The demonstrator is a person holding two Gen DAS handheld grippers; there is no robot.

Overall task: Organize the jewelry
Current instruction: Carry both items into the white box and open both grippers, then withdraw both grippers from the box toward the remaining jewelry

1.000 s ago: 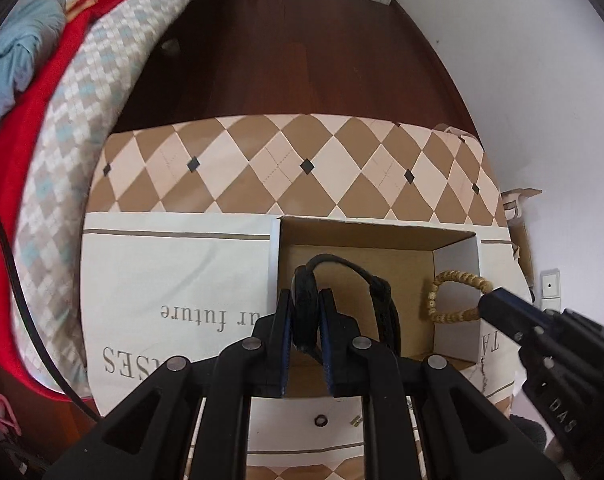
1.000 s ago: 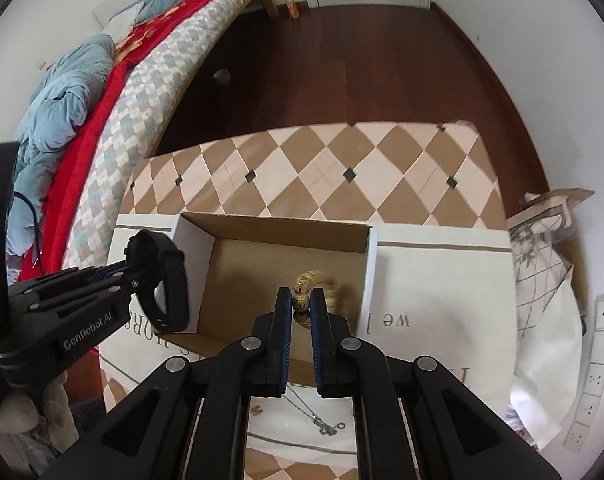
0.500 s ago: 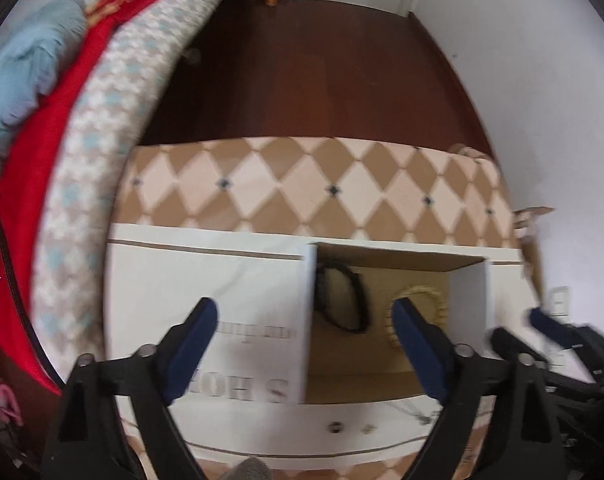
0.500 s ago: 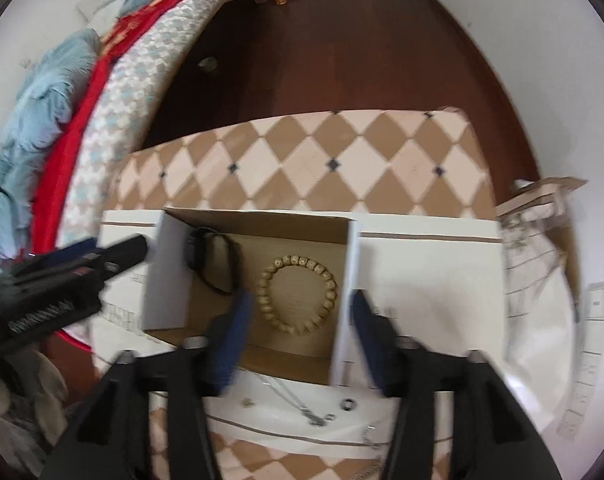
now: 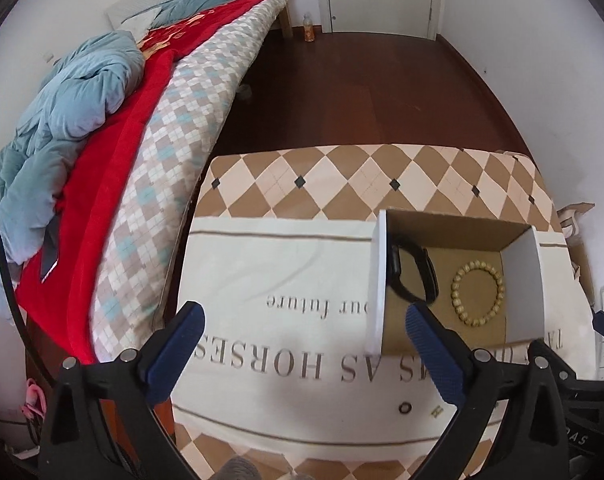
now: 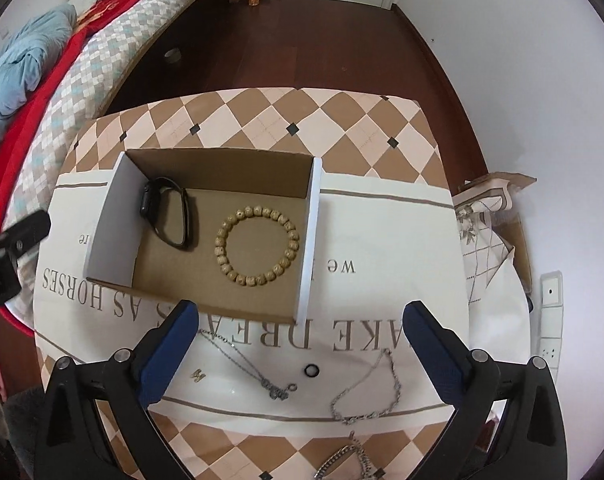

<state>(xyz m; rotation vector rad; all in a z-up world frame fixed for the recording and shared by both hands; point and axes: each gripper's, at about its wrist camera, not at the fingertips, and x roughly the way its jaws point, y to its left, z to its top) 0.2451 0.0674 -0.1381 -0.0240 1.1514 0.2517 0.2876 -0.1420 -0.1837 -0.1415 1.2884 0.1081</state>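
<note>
Bracelet (image 6: 257, 246) and watch (image 6: 168, 216) lie in box (image 6: 218, 160); both grippers opening, empty.

A tan beaded bracelet (image 6: 257, 246) and black watch (image 6: 168, 211) lie in a brown box (image 6: 218, 164) with white sides. The surface (image 6: 341, 120) shows brown-and-cream diamonds; the bed (image 5: 174, 128) has pale argyle.

One box (image 6: 309, 236) stands on one cloth (image 6: 381, 240), holding one watch (image 6: 170, 216) and one bead bracelet (image 6: 257, 245). Outside the box lie one ring (image 6: 312, 370), one pendant necklace (image 6: 258, 372), two chains, one (image 6: 375, 390) on the cloth and one (image 6: 343, 458) at the near edge, and one small charm (image 6: 199, 376). Two grippers are counted, left (image 5: 302, 344) and right (image 6: 300, 346), with two blue pads each.
</note>
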